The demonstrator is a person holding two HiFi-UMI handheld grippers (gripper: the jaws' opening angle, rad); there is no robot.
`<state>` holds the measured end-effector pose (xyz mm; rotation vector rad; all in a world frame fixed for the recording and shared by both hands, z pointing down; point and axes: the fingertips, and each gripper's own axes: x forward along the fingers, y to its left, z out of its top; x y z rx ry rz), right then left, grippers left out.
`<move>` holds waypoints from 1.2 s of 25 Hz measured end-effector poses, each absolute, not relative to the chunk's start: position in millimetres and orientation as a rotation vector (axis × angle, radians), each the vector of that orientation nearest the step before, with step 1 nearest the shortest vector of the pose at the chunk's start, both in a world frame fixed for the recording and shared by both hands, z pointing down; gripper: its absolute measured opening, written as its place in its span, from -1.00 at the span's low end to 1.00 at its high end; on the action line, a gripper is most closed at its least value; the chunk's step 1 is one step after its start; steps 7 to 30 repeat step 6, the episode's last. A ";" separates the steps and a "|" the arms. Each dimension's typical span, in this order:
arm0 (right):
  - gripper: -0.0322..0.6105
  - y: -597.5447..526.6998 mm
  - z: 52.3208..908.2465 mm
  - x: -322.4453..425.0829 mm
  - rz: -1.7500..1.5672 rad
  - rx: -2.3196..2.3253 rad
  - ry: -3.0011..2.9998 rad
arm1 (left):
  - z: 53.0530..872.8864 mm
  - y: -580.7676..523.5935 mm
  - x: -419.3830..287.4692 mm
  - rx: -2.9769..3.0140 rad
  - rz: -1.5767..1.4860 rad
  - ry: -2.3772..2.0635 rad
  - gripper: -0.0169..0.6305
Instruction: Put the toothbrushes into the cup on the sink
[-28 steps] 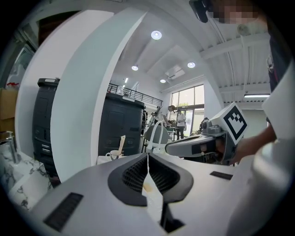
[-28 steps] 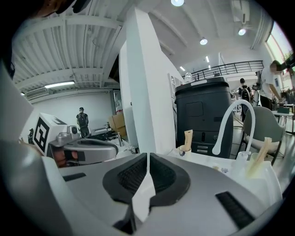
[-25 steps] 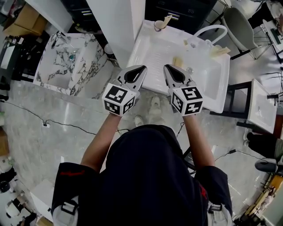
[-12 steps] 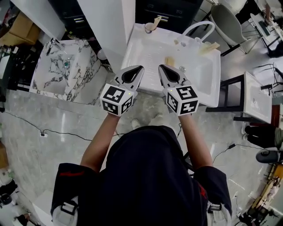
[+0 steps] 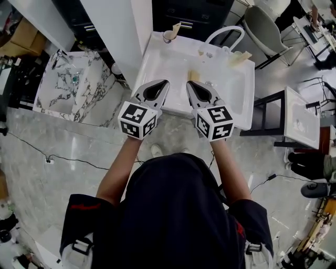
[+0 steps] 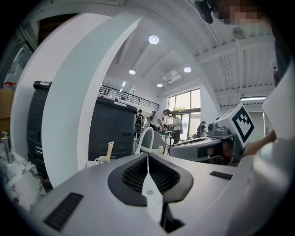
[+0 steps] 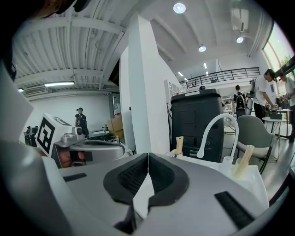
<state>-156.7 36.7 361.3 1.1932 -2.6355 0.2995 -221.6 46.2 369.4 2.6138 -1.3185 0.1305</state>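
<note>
A white sink stands in front of me. At its back left corner is a cup with a pale toothbrush standing in it. A second cup with a toothbrush stands at the back right, by the arched white faucet. A pale wooden piece lies in the basin. My left gripper and right gripper hover side by side over the sink's near edge, both shut and empty. The right gripper view shows the left cup's toothbrush and the right one.
A marble-patterned basin lies to the left beyond a white pillar. A dark cabinet is behind the sink, a grey chair at the back right, a white stand at the right. Cables run over the floor.
The sink has slid up and left in the head view. Both grippers stay side by side and shut, now slightly closer to its near edge.
</note>
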 end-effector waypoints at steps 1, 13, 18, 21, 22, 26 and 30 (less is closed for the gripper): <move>-0.79 37.4 361.1 -152.6 0.302 1.191 -2.639 | 369.0 47.0 -219.3 2.608 0.130 -1.327 -0.89; -0.79 47.6 364.4 -131.8 0.322 1.183 -2.644 | 371.7 61.0 -199.9 2.594 0.144 -1.332 -0.89; -0.79 47.6 364.4 -131.8 0.322 1.183 -2.644 | 371.7 61.0 -199.9 2.594 0.144 -1.332 -0.89; -0.79 47.6 364.4 -131.8 0.322 1.183 -2.644 | 371.7 61.0 -199.9 2.594 0.144 -1.332 -0.89; -0.79 47.6 364.4 -131.8 0.322 1.183 -2.644 | 371.7 61.0 -199.9 2.594 0.144 -1.332 -0.89; -0.79 47.6 364.4 -131.8 0.322 1.183 -2.644 | 371.7 61.0 -199.9 2.594 0.144 -1.332 -0.89; -0.79 47.6 364.4 -131.8 0.322 1.183 -2.644 | 371.7 61.0 -199.9 2.594 0.144 -1.332 -0.89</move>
